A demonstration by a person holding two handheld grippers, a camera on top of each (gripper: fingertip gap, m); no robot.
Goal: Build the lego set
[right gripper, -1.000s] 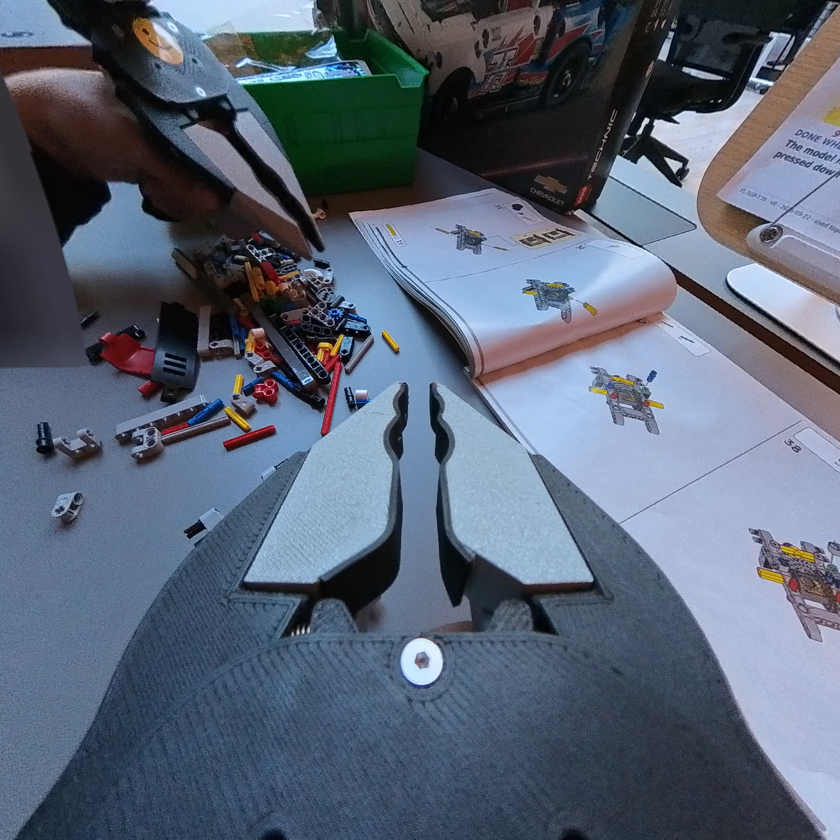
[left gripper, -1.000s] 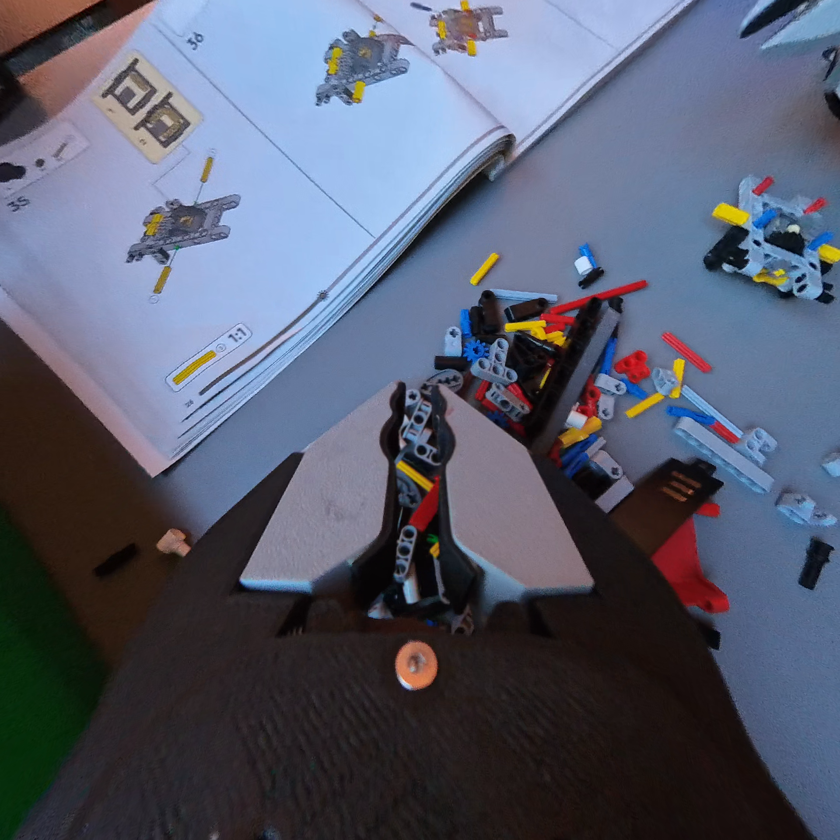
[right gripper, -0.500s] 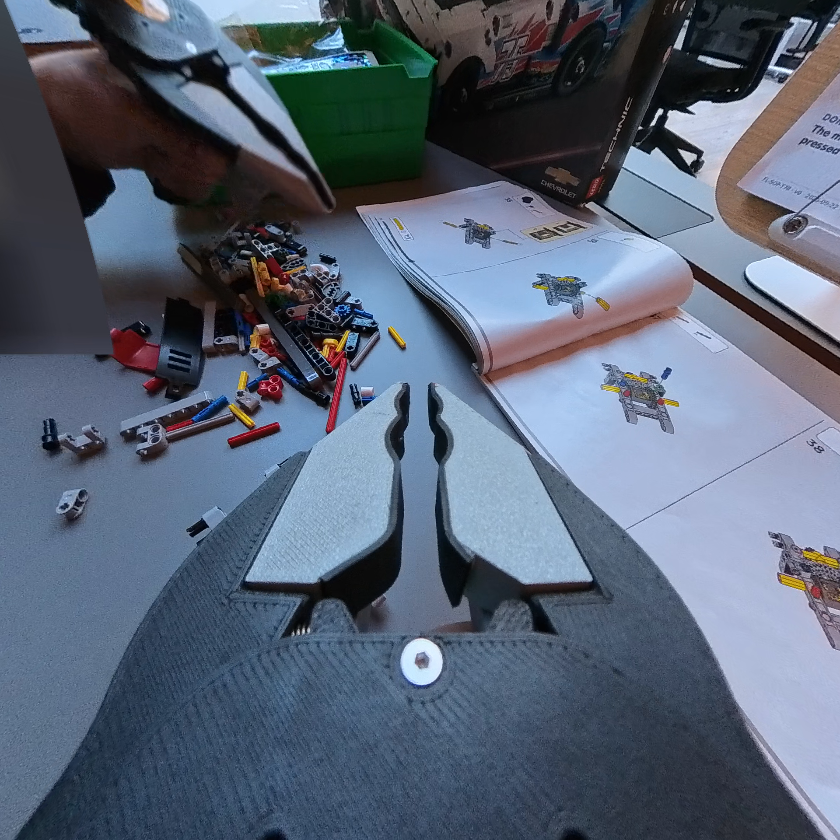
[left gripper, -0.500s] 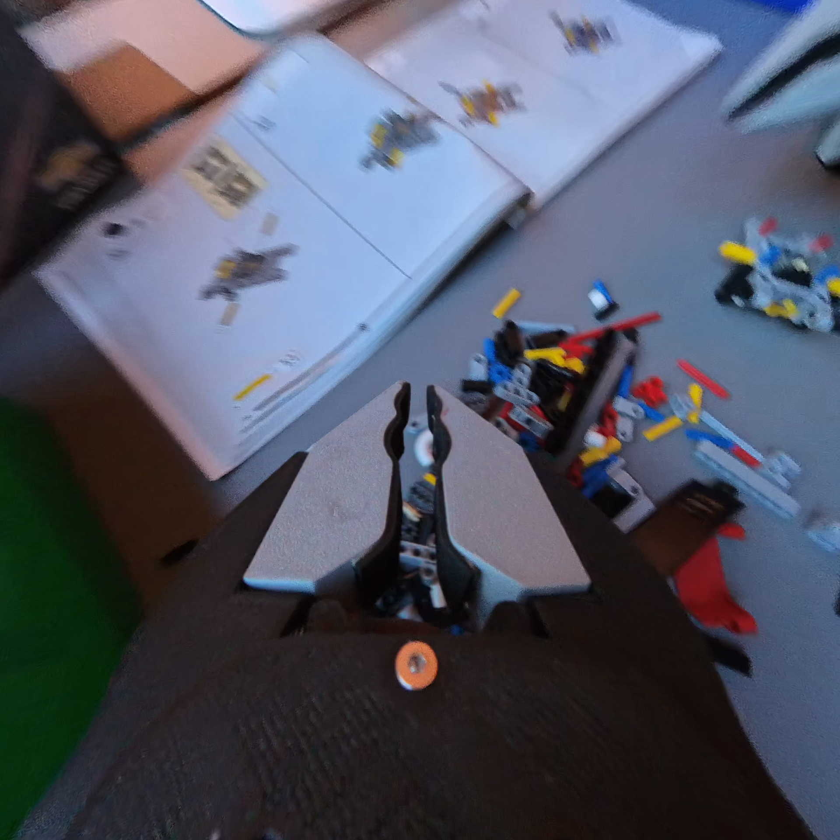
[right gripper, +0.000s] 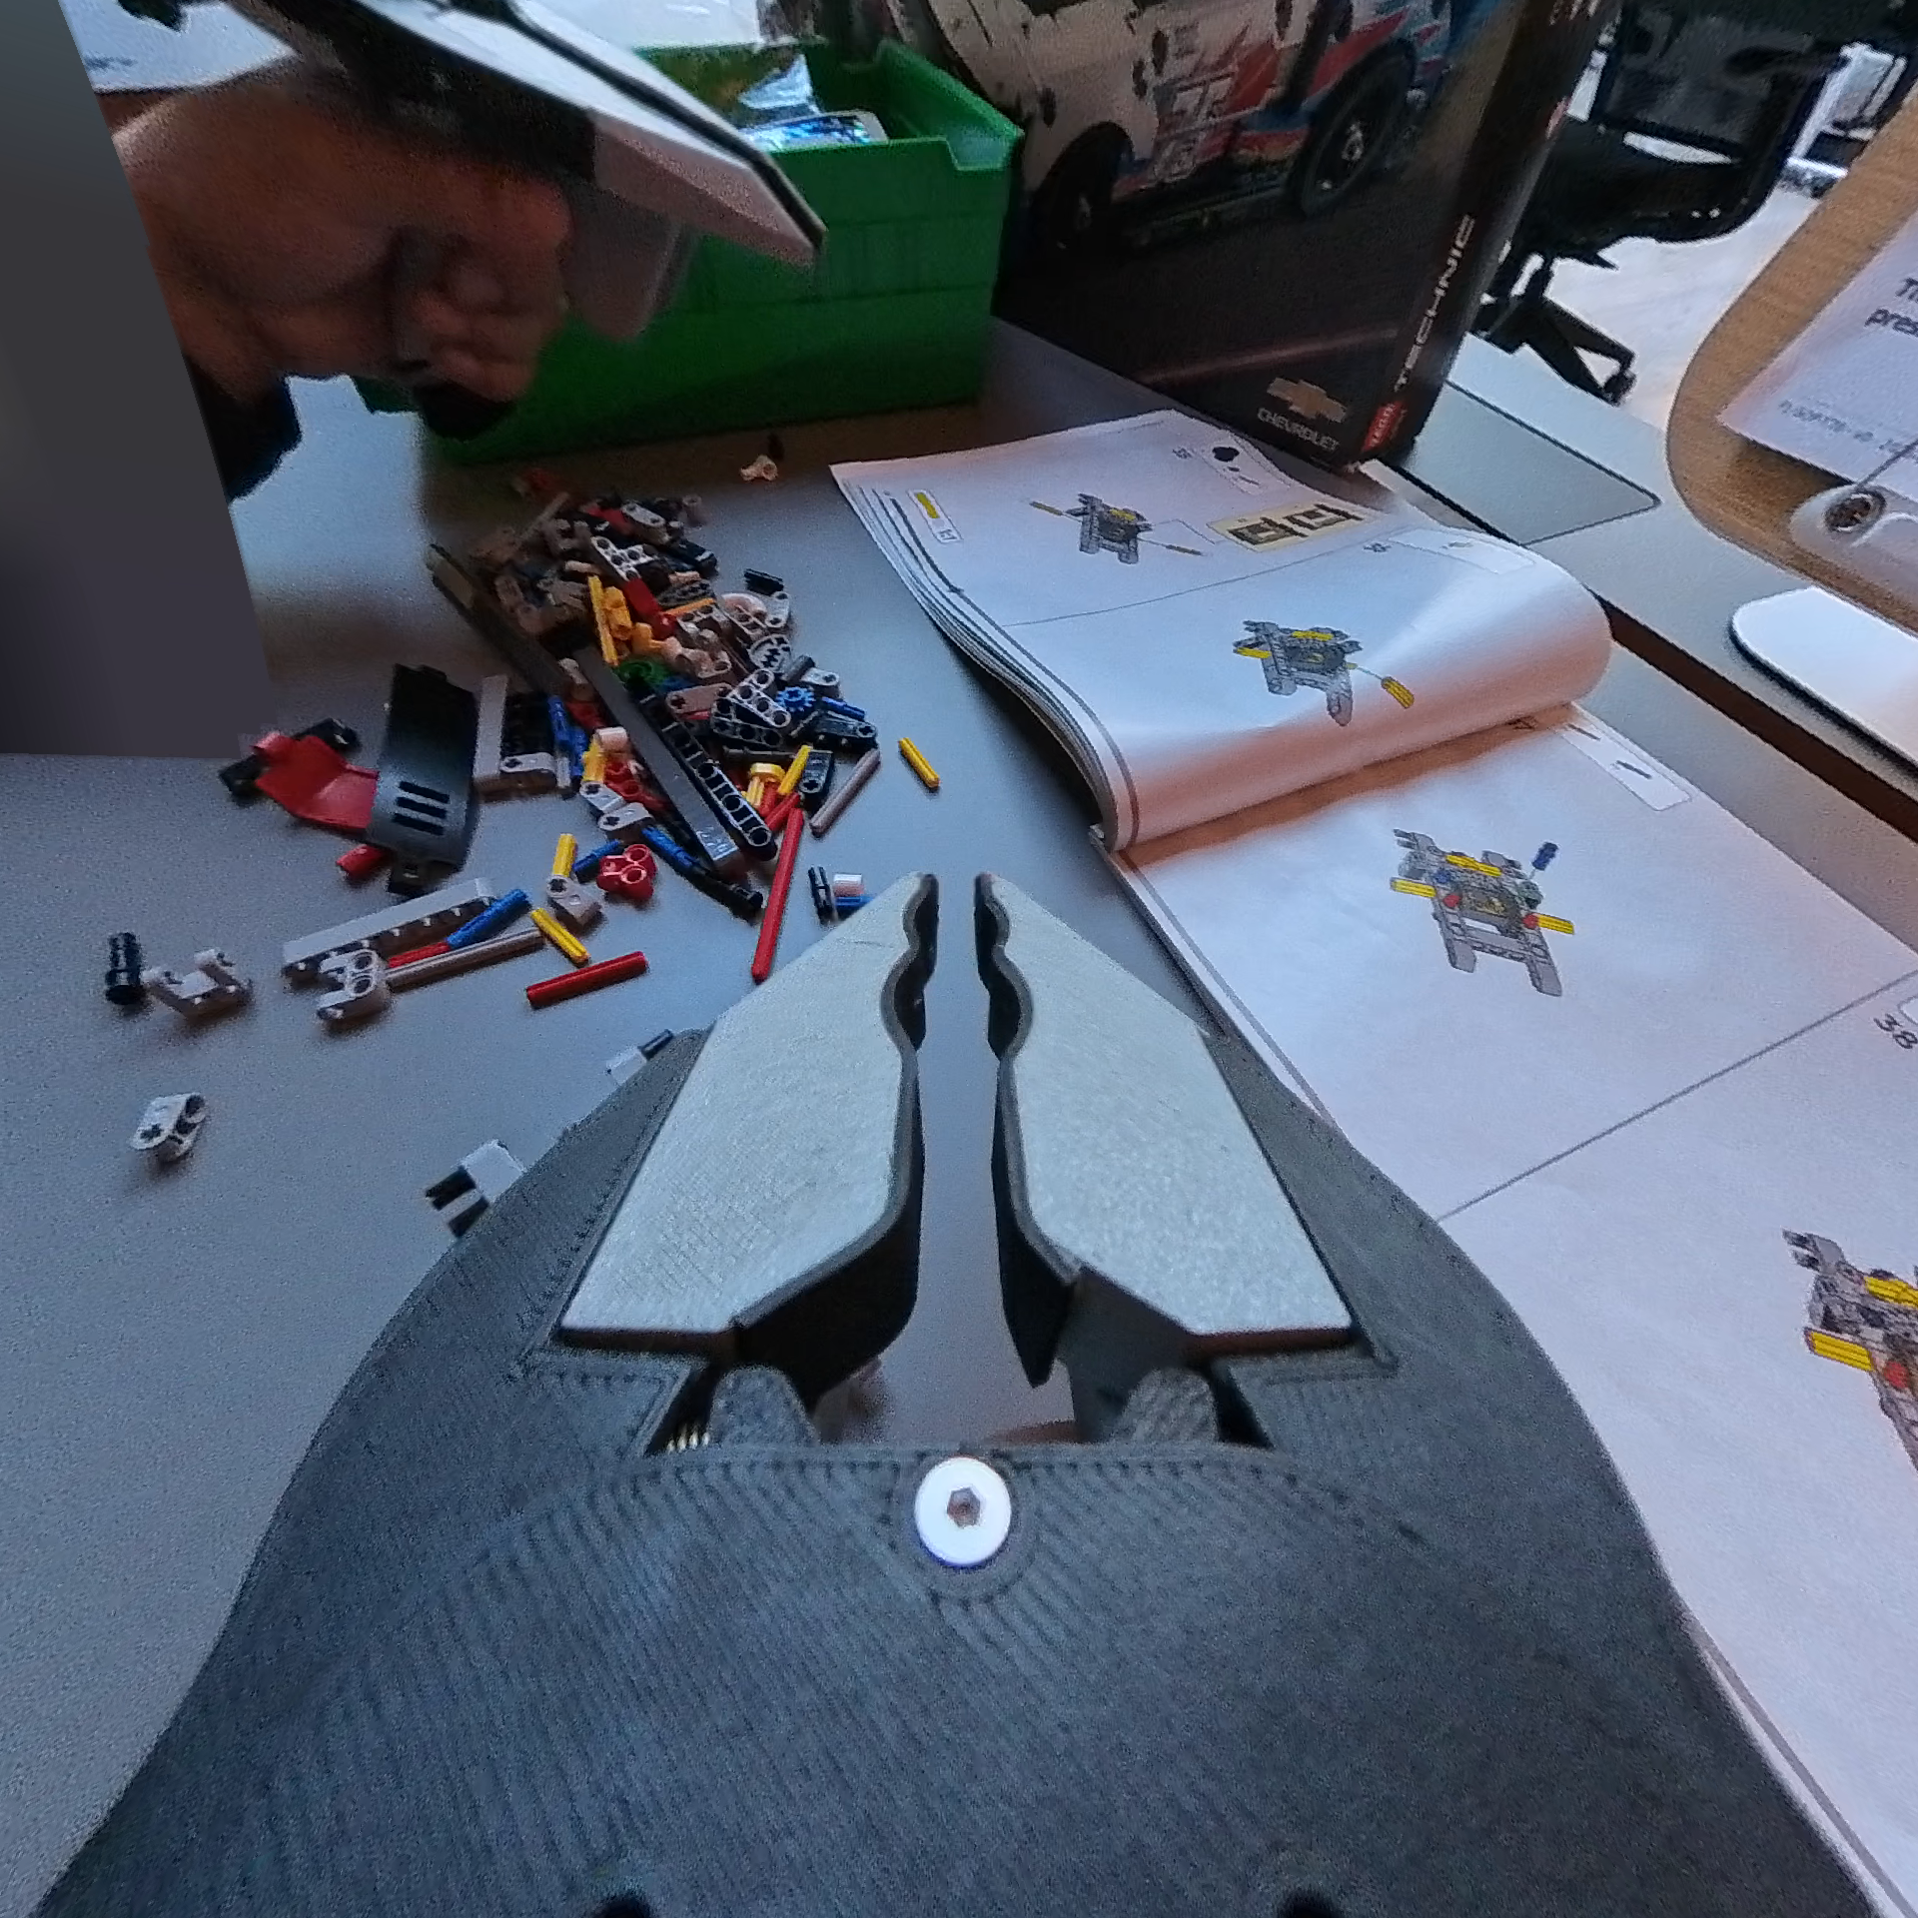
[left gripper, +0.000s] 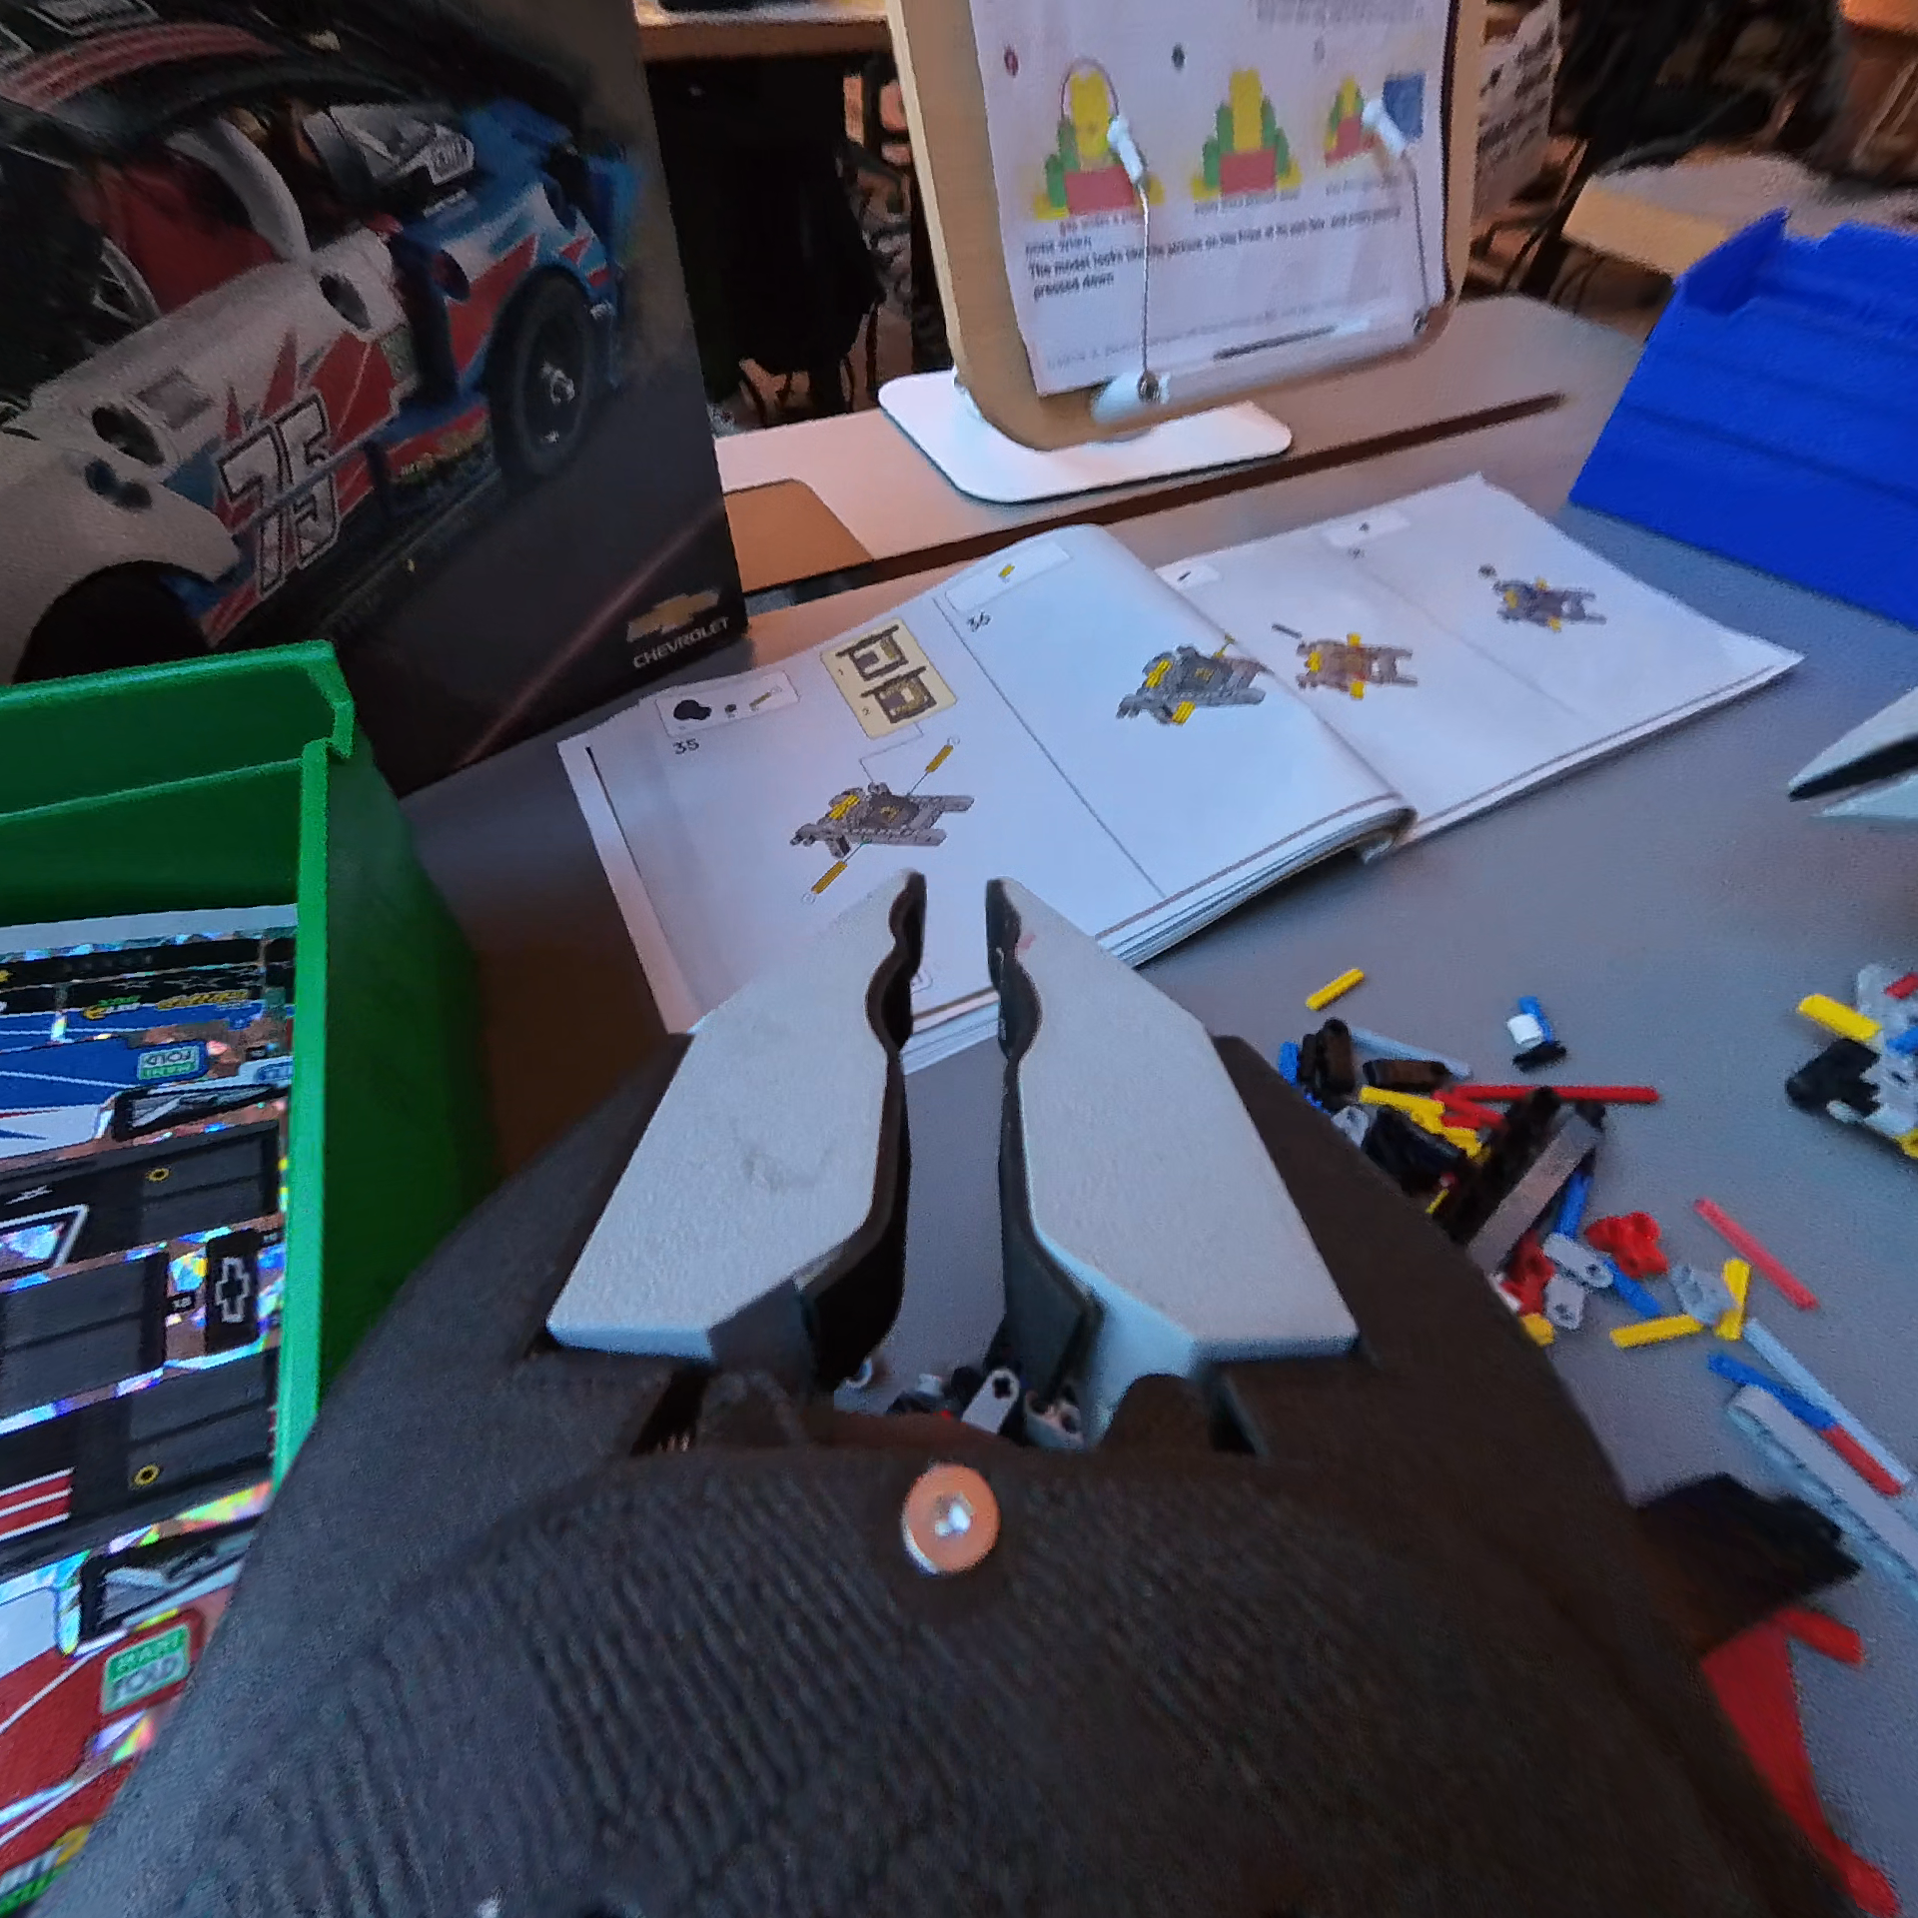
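Both tools bare, tips slightly apart above the bench

The left tool [left gripper: 953, 898] hangs by the green bin [left gripper: 311, 934], tips over the open instruction booklet [left gripper: 1090, 747] — a second ago it was down in the brick pile [right gripper: 664, 706], now to its right. The right tool [right gripper: 956, 895], unmoved, sits just short of the multicoloured pile, booklet to its right.

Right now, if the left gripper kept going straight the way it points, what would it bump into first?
Most likely the open booklet: the left gripper, jaws slightly apart and holding nothing, aims over its left page. Its height above the page is hard to judge, so it might instead pass over.
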